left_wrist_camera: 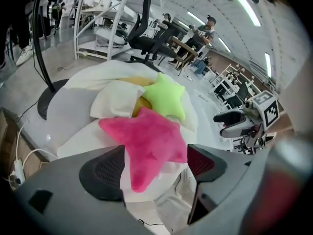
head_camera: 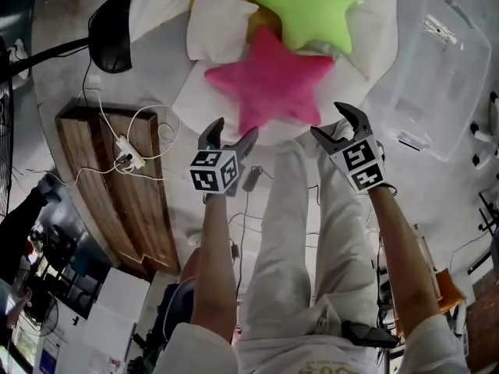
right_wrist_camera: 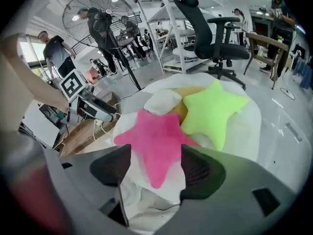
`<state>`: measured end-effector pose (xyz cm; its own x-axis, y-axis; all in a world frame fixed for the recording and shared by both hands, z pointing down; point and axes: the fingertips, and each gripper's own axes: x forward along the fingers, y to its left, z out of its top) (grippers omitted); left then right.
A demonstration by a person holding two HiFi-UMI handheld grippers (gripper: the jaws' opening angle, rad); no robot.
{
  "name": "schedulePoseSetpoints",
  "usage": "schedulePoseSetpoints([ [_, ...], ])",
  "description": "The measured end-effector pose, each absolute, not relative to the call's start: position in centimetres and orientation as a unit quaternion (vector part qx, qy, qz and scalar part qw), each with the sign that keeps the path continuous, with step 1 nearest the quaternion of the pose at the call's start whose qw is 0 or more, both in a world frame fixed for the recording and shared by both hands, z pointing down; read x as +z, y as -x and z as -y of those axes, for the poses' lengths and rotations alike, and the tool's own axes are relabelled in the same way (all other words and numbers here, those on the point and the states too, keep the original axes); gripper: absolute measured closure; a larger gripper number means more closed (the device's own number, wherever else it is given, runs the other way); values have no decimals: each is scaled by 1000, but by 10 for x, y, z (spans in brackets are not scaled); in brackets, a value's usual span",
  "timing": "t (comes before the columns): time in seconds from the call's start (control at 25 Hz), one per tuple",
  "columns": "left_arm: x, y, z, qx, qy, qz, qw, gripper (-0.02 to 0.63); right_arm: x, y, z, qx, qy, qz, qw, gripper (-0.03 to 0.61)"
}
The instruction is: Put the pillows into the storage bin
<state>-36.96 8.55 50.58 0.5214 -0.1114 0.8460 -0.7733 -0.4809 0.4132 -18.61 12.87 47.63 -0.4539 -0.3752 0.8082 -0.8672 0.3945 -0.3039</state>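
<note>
Pink star pillow (head_camera: 269,80), long arm nearward

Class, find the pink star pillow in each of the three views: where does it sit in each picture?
Head view: pink star pillow, upper centre.
Left gripper view: pink star pillow, centre, slightly low.
Right gripper view: pink star pillow, centre, slightly low.
Shared landmark: green star pillow, just beyond it.

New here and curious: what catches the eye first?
A bright pink star pillow lies on a white heap, a lime-green star pillow behind it. The left gripper and right gripper hover near it, jaws open and empty. A clear storage bin stands right of the heap.
</note>
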Motion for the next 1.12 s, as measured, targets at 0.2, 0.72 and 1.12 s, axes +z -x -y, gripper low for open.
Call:
schedulePoseSetpoints([
  [0.2, 558, 374, -103, 448, -756, 245, 408, 161, 527, 195, -139, 394, -398, 753, 346, 239],
  [0.72, 630, 363, -114, 496, -751, 179, 396, 121, 629, 223, -163, 445, -361, 728, 375, 153],
  [1.12, 663, 356, -117, 526, -724, 196, 401, 146, 674, 234, -164, 450, -310, 712, 441, 167],
])
